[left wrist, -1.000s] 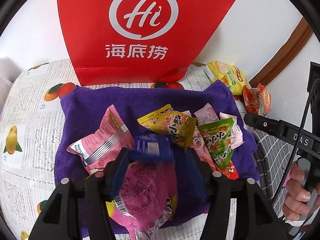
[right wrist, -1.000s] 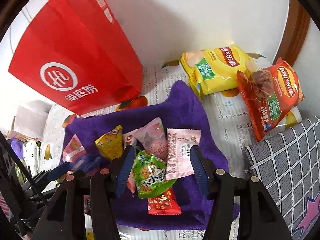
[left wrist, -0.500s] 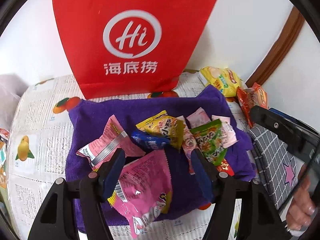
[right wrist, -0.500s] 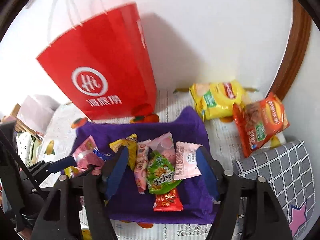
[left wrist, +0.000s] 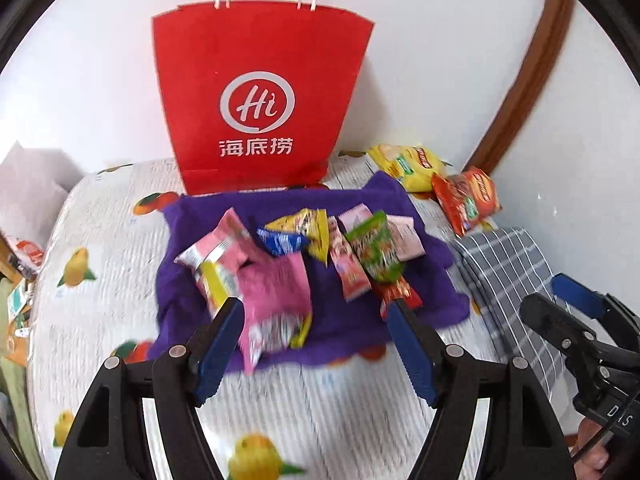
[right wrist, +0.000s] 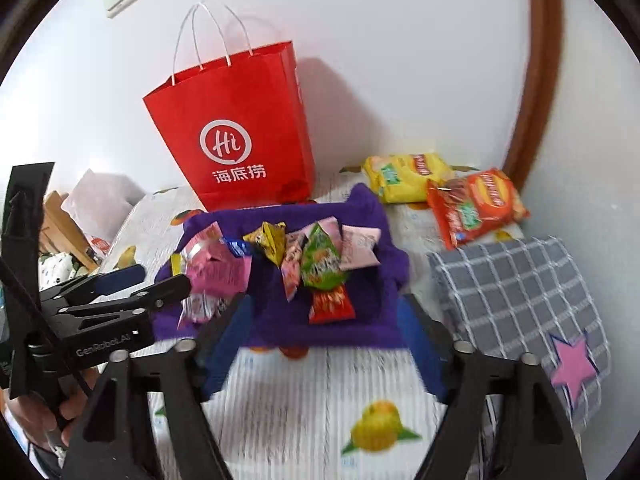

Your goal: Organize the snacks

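Observation:
Several snack packets lie on a purple towel (left wrist: pixel 200 280) (right wrist: pixel 360 320): a pink packet (left wrist: pixel 276 292) (right wrist: pixel 218 272), a blue one (left wrist: pixel 280 240), a yellow one (left wrist: pixel 308 226) (right wrist: pixel 270 240), a green one (left wrist: pixel 374 246) (right wrist: pixel 320 262) and a small red one (right wrist: pixel 330 306). My left gripper (left wrist: pixel 314 320) hovers near the towel's front edge, jaws opening, nothing between them. My right gripper (right wrist: pixel 324 316) hangs back from the towel, jaws opening and empty. A red paper bag (left wrist: pixel 260 100) (right wrist: pixel 240 128) stands upright behind the towel.
Yellow chips (left wrist: pixel 408 162) (right wrist: pixel 404 176) and red chips (left wrist: pixel 466 196) (right wrist: pixel 476 204) lie at the back right. A grey checked cloth (right wrist: pixel 520 292) (left wrist: pixel 504 264) lies to the right. A fruit-print cover (left wrist: pixel 100 280) spreads underneath; a white wall rises behind.
The left gripper let go of the pink packet, which now lies on the towel. Both grippers opened wider and pulled back and up, so the whole bag is in view.

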Demonstrator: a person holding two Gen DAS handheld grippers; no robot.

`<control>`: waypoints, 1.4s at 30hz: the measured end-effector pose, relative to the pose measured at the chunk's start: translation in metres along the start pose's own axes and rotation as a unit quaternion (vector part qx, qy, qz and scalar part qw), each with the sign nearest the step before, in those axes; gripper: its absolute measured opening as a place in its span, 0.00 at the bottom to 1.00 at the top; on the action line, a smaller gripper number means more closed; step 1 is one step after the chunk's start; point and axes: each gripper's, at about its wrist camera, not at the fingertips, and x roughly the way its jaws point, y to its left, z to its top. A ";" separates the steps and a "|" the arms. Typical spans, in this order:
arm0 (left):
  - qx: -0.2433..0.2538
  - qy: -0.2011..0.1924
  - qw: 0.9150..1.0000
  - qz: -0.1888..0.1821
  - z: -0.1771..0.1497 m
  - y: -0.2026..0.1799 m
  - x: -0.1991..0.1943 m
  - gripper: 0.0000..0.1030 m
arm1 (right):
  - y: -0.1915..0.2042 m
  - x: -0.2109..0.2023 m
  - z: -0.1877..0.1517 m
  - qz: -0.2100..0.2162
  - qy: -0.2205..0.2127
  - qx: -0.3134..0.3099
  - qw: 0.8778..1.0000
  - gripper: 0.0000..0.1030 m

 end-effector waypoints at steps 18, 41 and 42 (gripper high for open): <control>0.026 -0.080 0.995 0.052 -0.120 -0.026 -0.140 0.95 | 0.032 -0.138 -0.122 -0.018 -0.048 0.008 0.999 0.97; 0.028 -0.114 0.992 0.034 -0.167 -0.048 -0.188 0.95 | 0.024 -0.192 -0.166 -0.028 -0.074 0.035 0.996 0.97; 0.027 -0.114 0.993 0.034 -0.168 -0.047 -0.188 0.95 | 0.025 -0.192 -0.167 -0.028 -0.073 0.034 0.996 0.97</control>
